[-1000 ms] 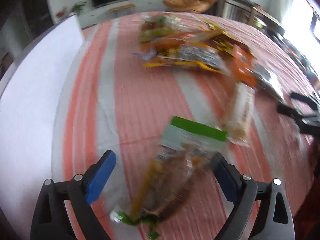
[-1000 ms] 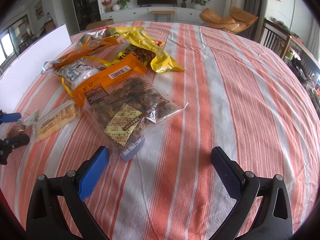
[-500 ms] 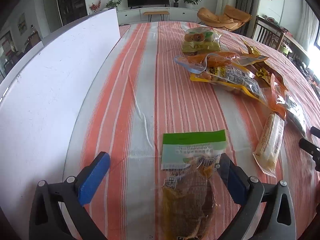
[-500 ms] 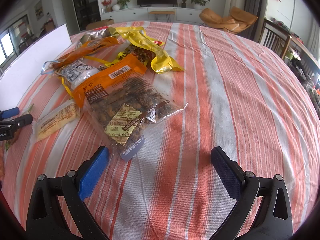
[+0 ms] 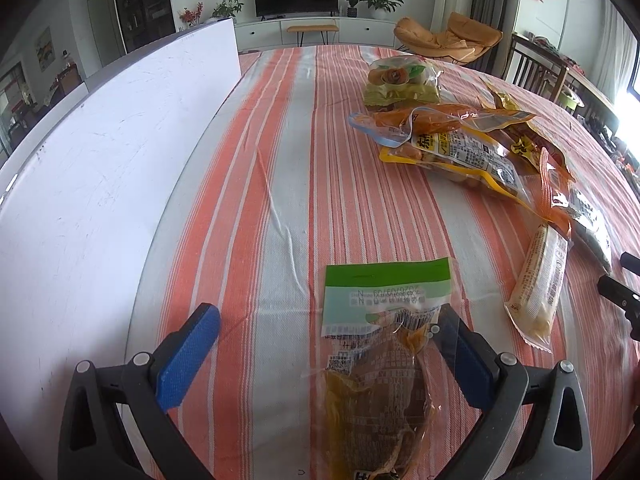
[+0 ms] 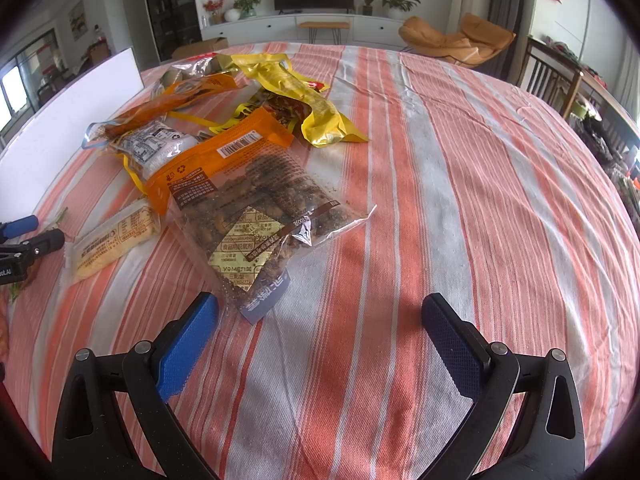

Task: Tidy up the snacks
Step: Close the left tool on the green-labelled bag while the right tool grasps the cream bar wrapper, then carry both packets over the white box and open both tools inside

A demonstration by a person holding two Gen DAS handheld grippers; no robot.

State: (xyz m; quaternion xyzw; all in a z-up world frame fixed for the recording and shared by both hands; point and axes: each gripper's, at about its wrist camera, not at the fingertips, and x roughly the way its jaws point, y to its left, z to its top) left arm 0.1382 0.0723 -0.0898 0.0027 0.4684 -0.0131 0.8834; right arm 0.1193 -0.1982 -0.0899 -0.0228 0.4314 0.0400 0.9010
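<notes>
The left gripper (image 5: 328,344) hangs with its fingers spread wide, having just been opening. The clear vacuum pouch with a green-and-white label (image 5: 380,344) lies flat on the striped orange-and-white counter (image 5: 280,140) between them, its right edge at the right finger, near the counter's left edge beside the white board (image 5: 100,160). The right gripper (image 6: 320,328) is wide too – empty.

Risks:
- The right finger may snag the film and drag the pouch.
- The slick pouches in the heap (image 5: 460,140) at the far right may slide off one another.
</notes>
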